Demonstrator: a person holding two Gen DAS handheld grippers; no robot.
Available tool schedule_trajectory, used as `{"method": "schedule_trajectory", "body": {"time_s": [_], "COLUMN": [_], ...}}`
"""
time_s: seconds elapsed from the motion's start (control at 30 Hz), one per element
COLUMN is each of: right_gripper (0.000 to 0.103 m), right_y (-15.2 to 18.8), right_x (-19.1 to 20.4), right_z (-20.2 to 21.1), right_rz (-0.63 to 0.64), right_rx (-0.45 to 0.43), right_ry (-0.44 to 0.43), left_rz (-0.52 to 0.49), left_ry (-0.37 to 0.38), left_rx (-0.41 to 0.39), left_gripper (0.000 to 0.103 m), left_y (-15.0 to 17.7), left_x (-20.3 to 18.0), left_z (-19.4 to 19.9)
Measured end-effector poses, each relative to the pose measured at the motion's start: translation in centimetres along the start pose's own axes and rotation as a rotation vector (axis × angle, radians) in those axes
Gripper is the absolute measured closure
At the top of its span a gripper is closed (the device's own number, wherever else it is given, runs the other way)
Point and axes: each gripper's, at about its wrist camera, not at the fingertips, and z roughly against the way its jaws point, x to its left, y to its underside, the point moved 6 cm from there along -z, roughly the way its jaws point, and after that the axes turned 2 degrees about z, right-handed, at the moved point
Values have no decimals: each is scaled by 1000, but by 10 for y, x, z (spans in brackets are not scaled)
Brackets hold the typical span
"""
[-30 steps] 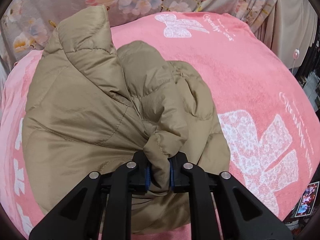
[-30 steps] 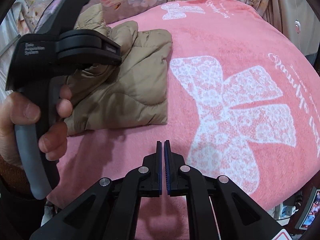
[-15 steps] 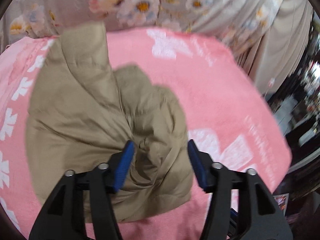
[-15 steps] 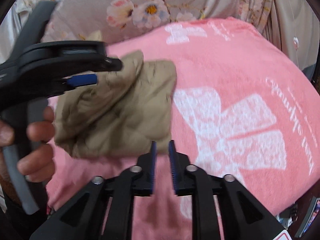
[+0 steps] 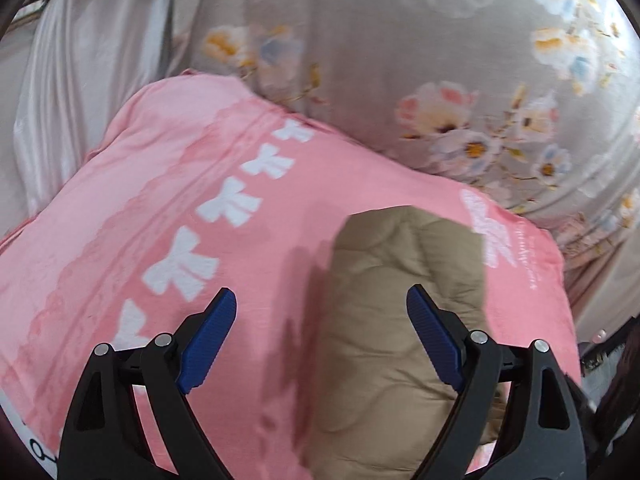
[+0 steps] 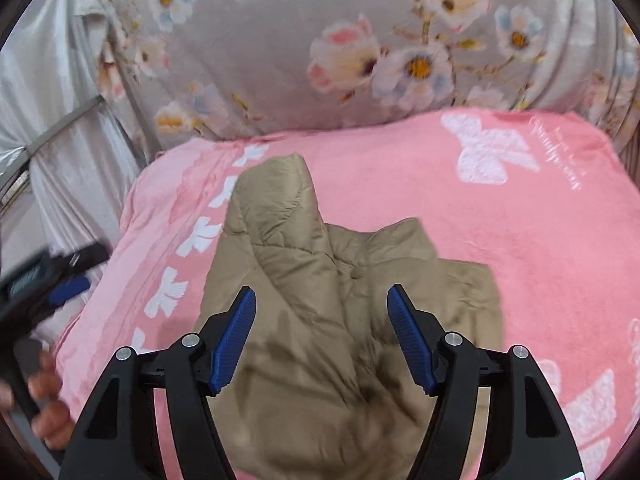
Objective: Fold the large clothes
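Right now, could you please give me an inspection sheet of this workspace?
Surface: pink blanket with white bow prints, spread flat.
Job's things: tan jacket bundled on the blanket, held by neither gripper.
Clutter: nothing seen.
Grippers: left gripper open, beside the jacket's left edge; right gripper open, above the jacket.
Cables: nothing seen.
Surroundings: floral fabric behind the blanket; pale curtain at left.
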Motion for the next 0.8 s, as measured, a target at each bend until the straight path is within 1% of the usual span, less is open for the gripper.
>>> {"method": "schedule_trajectory", "body": {"time_s": [0.03, 0.07, 0.1, 0.13, 0.17, 0.2, 0.23, 0.3, 0.33, 0.4, 0.43, 0.5, 0.53, 0.6, 0.67, 0.73, 0.8], "right_gripper": [36, 39, 47, 72, 81, 88, 92, 95, 95, 95, 95, 95, 95, 95, 95, 95, 95], "right_y": [-4, -6, -6, -4, -2, -1, -3, -4, -4, 2, 9, 21, 32, 46, 60, 68, 73], "right_x": [2, 3, 6, 8, 11, 11, 12, 4, -2, -17, -30, -52, -67, -89, -108, -120, -130], "right_z": [-14, -30, -45, -53, -59, -57, -45, -20, -2, 24, 36, 41, 38, 29, 17, 8, 1], "right_rz": [-18, -38, -49, -51, -53, -47, -30, -22, -13, 1, 7, -3, -24, -67, -113, -144, -174], "right_rx": [31, 71, 116, 143, 164, 153, 121, 60, 18, -38, -60, -63, -49, -21, 0, 1, 0], "right_ry": [-8, -20, -35, -56, -72, -68, -60, -39, -8, 77, 148, 220, 249, 258, 257, 250, 237], "left_rz": [4, 9, 14, 15, 13, 7, 1, -23, -34, -71, -89, -141, -161, -220, -265, -303, -335], "left_ry": [-10, -17, -17, -17, -19, -18, -16, -4, 2, 26, 40, 77, 90, 117, 134, 133, 114], "left_rx": [6, 13, 21, 27, 31, 33, 34, 35, 35, 43, 48, 67, 73, 94, 119, 147, 173], "left_gripper": [19, 19, 19, 19, 19, 19, 19, 19, 19, 19, 19, 19, 19, 19, 19, 19, 19], "left_y": [-1, 3, 6, 7, 7, 8, 9, 9, 9, 12, 13, 22, 27, 42, 56, 70, 82], "left_x": [8, 12, 15, 17, 19, 19, 17, 8, 3, -17, -27, -58, -71, -105, -131, -152, -170], "left_z": [-4, -6, -10, -13, -14, -15, -15, -15, -16, -19, -21, -29, -31, -40, -51, -65, -81]}}
